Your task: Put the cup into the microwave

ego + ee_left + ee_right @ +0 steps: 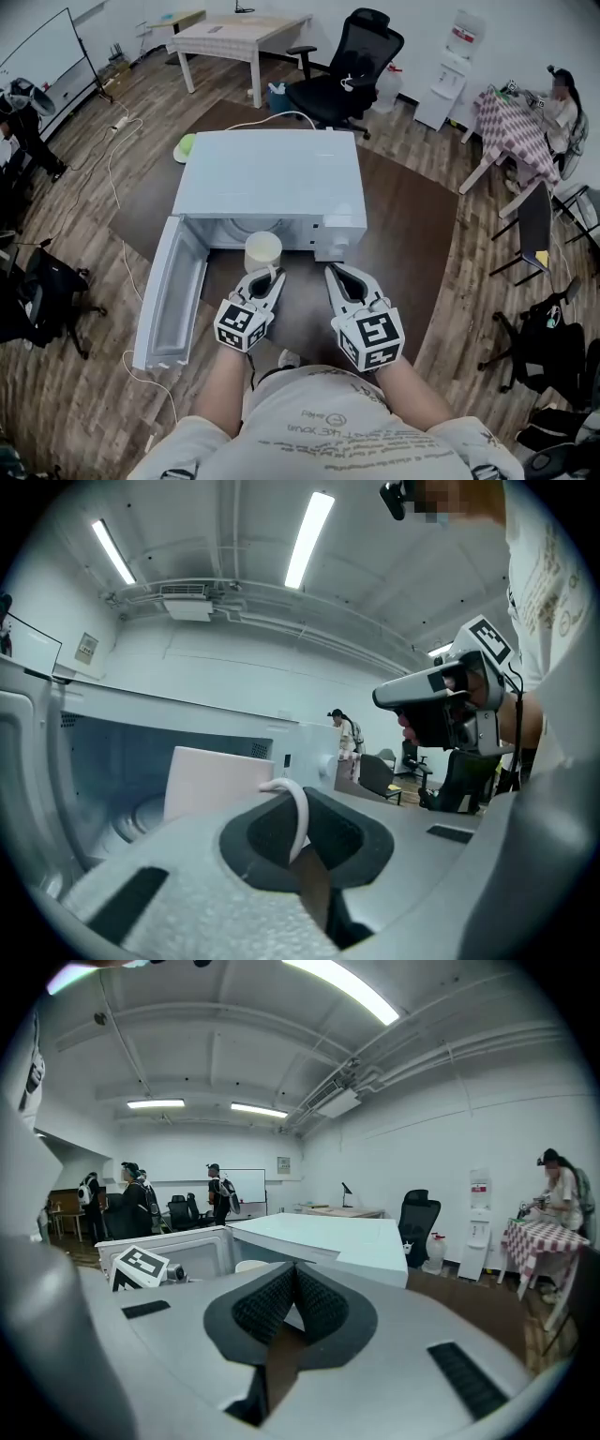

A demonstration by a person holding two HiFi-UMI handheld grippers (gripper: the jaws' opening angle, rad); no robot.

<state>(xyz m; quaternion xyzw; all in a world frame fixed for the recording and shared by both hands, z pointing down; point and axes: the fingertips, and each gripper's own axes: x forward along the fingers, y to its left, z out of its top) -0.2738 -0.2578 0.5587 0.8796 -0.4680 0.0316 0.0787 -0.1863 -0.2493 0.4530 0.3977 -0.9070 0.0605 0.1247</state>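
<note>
A cream cup point(262, 251) stands at the mouth of the white microwave point(272, 183), whose door point(172, 295) hangs open to the left. My left gripper point(270, 275) is shut on the cup's handle. In the left gripper view the thin white handle point(296, 810) sits pinched between the jaws, with the cup body point(217, 782) just beyond and the dark cavity point(122, 761) behind it. My right gripper point(334, 274) hovers beside it on the right, shut with nothing in it. Its pads meet in the right gripper view point(293, 1288), where the cup's rim point(251, 1266) peeks out to the left.
The microwave sits on a low brown surface point(412, 234). A black office chair point(347, 70) and a wooden table point(234, 37) stand behind it. A checked table point(511, 131) with a person is at the right. Cables trail over the floor at the left point(117, 187).
</note>
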